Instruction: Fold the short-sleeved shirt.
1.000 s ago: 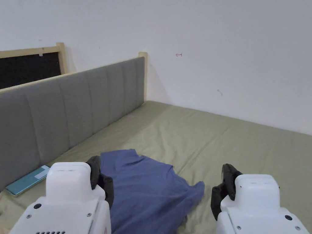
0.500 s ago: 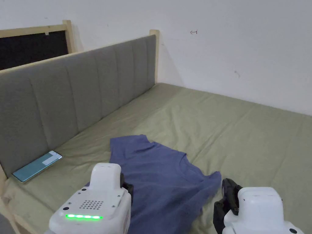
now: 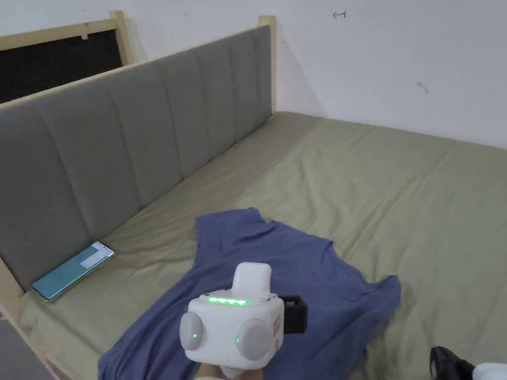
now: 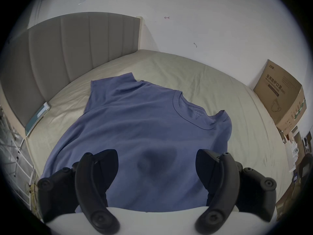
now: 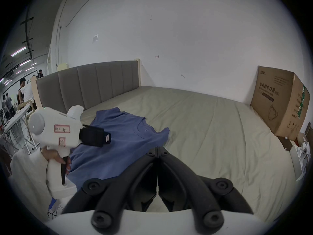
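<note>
A blue short-sleeved shirt (image 3: 302, 277) lies spread on the olive bed sheet (image 3: 396, 188), collar toward the wall and one sleeve toward the headboard. My left gripper (image 3: 293, 314) hovers above the shirt's lower middle, turned on its side. In the left gripper view its jaws (image 4: 155, 155) stand wide open over the shirt (image 4: 144, 120), with nothing between them. My right gripper (image 5: 157, 149) is shut and empty, held off the shirt's right edge (image 5: 122, 137) over bare sheet. In the head view only its black tip (image 3: 445, 363) shows at the bottom right.
A phone (image 3: 73, 269) lies by the grey padded headboard (image 3: 148, 123) on the left. A large cardboard box (image 5: 281, 103) stands at the bed's far right edge against the white wall. Several people stand beyond the headboard (image 5: 23, 92).
The head camera has tilted down. My left gripper has moved forward over the shirt and rolled onto its side. My right gripper has sunk to the bottom right corner of the view.
</note>
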